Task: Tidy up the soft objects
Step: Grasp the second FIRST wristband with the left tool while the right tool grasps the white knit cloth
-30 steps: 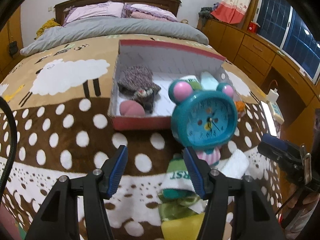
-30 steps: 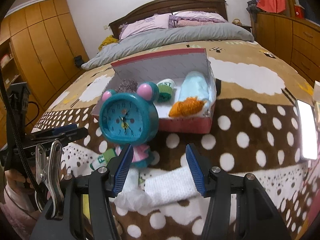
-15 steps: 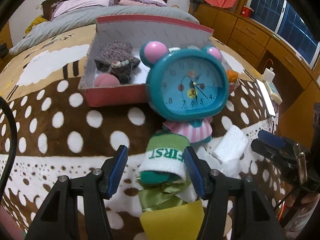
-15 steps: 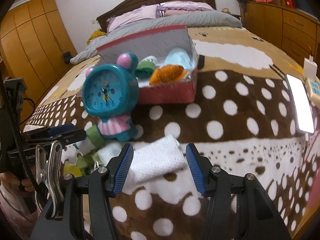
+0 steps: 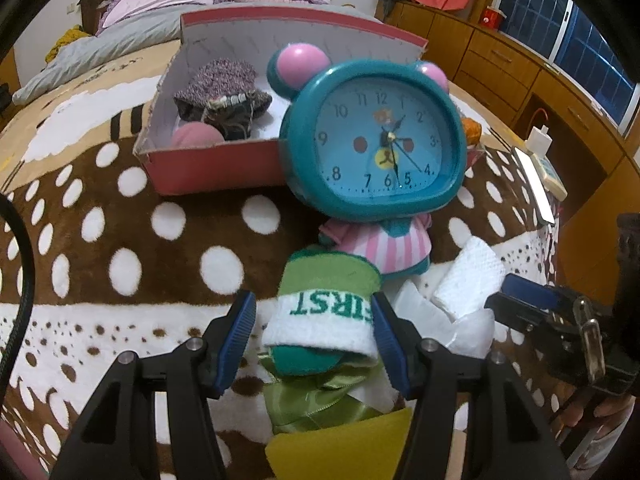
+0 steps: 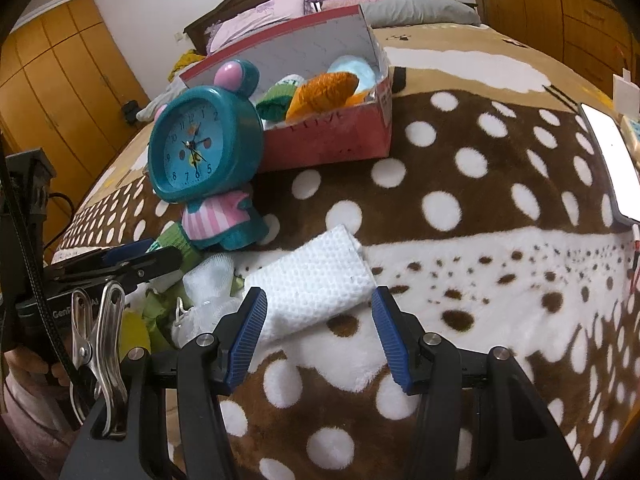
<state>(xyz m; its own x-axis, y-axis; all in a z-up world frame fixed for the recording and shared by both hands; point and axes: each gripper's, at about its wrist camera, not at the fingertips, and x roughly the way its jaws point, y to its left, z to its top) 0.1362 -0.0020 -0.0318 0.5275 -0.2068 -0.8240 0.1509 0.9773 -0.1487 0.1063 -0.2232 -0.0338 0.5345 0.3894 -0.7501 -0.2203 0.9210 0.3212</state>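
L gripper (image 5: 314, 330) astride sock (image 5: 324, 312), cloth (image 6: 316, 280) part-hidden

Clock (image 5: 380, 140) before box (image 5: 212, 168), sock (image 5: 324, 312) before clock.

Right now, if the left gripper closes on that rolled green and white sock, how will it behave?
The sock looks soft and knitted, so it will probably squash between the left gripper pads rather than slip. It seems light. Rolled up, it may hold its shape, but it lies on a green ribbon, which might drag along.
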